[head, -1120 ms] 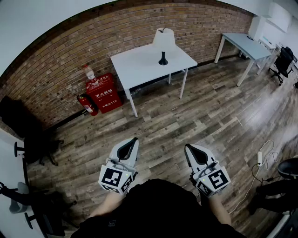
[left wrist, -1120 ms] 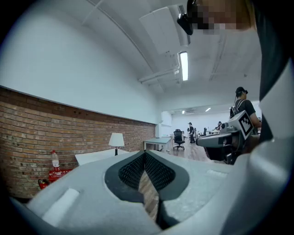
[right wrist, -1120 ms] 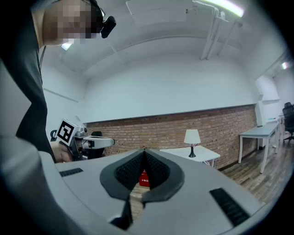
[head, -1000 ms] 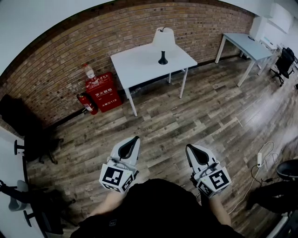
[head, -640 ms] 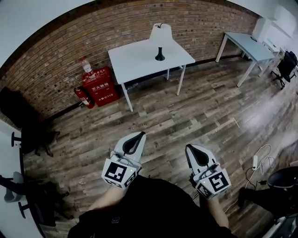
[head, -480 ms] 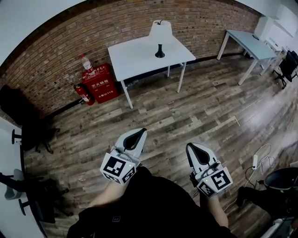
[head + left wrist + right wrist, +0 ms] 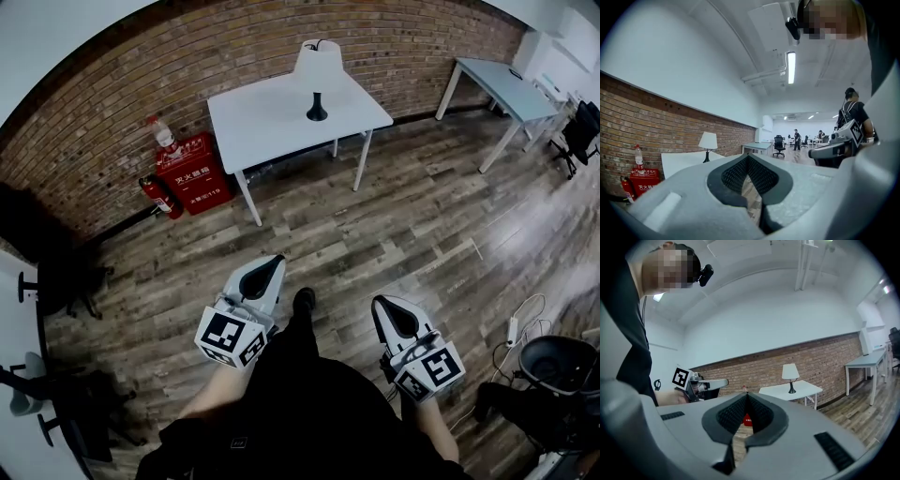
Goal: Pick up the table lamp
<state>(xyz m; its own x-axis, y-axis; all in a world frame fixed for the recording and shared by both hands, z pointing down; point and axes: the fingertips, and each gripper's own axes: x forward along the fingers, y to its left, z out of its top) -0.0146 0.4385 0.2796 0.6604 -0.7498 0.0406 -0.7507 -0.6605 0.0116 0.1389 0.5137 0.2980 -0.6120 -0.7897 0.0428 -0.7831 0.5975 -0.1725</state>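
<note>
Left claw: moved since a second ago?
Yes. The left claw has come forward over the wood floor, closer to the white table and its front legs.

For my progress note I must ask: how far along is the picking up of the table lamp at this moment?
Done: nothing; the table lamp stands on the white table. In hand: the left gripper and right gripper point toward it over the floor, fingers closed, both empty. Left: reach the table, open, grasp, lift.
</note>
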